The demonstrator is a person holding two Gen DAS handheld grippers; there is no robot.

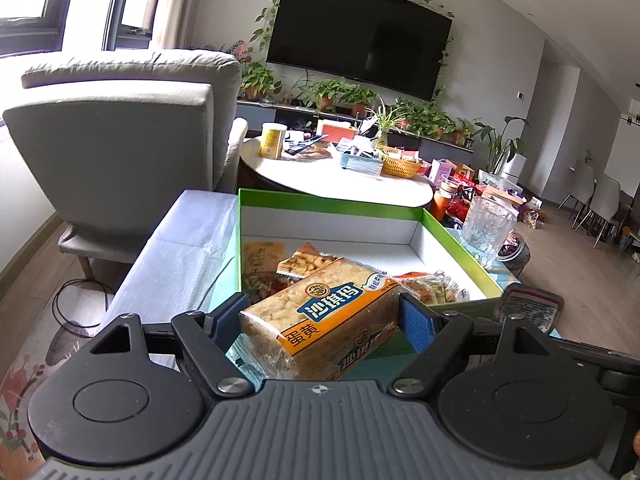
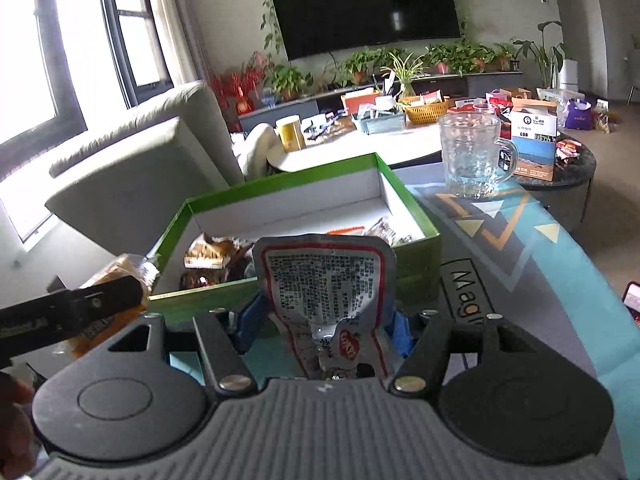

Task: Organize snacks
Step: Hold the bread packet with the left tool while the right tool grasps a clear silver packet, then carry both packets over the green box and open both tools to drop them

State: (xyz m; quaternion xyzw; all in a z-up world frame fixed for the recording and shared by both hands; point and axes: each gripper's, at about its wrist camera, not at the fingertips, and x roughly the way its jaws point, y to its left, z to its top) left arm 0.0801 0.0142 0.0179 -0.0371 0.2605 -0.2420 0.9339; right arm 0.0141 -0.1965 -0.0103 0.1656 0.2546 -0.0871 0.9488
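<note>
cake pack (image 1: 332,320): clamped between the left gripper (image 1: 325,322) pads, long axis running forward and away from the gripper, nose poking over the near wall of the box (image 1: 332,203). Held up, not resting on anything I can see.
pouch (image 2: 326,300): pinched low down by the right gripper (image 2: 324,330), standing upright, flat printed face toward the camera. Crumpled at the pinch.
box: green, open, white inside, dead ahead of both grippers and just below them. Already has several snack packs on its floor; far half looks bare.
key relation: both loads sit at the near rim, box ahead. Cake pack looks further in than the pouch, so left is likely first to drop. Its long axis points into the box, so it should go in lengthwise.
spacing: left gripper sits just left of the right one; the two are near each other, so dropping together risks a bump.
glass mug (image 2: 472,152): ahead-right of the right gripper, on the worktop (image 2: 560,248) beside the box, apart from it.
risk: pouch is floppy, may land on the rim.
</note>
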